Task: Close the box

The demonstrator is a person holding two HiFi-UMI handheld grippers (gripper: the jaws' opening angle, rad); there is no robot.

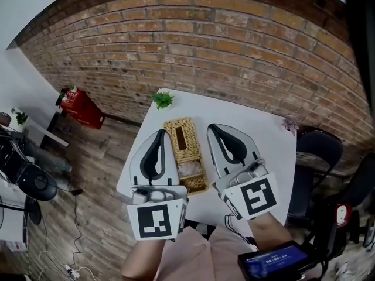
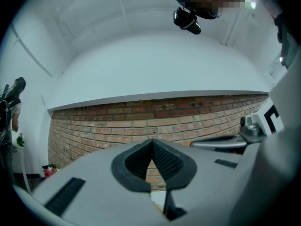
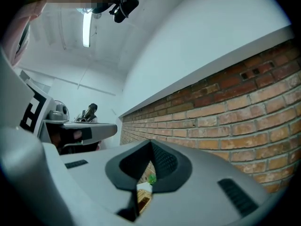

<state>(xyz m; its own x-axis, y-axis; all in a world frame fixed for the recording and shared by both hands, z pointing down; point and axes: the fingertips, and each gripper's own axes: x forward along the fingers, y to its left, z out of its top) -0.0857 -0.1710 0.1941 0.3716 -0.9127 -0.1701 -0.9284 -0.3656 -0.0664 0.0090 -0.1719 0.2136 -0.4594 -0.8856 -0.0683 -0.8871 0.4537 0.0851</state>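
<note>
A long woven wicker box lies in the middle of the white table; its far half has a dark slot and something white shows in its near half. My left gripper hangs above the table just left of the box, jaws shut with nothing between them. Just right of the box my right gripper is held up too, jaws shut and empty. Both point level at the brick wall and touch nothing. A sliver of the box shows under the right jaws.
A small green plant stands at the table's far edge, and a pale plant at its far right corner. A dark chair stands right of the table. On the floor at the left is a red box. Behind rises a brick wall.
</note>
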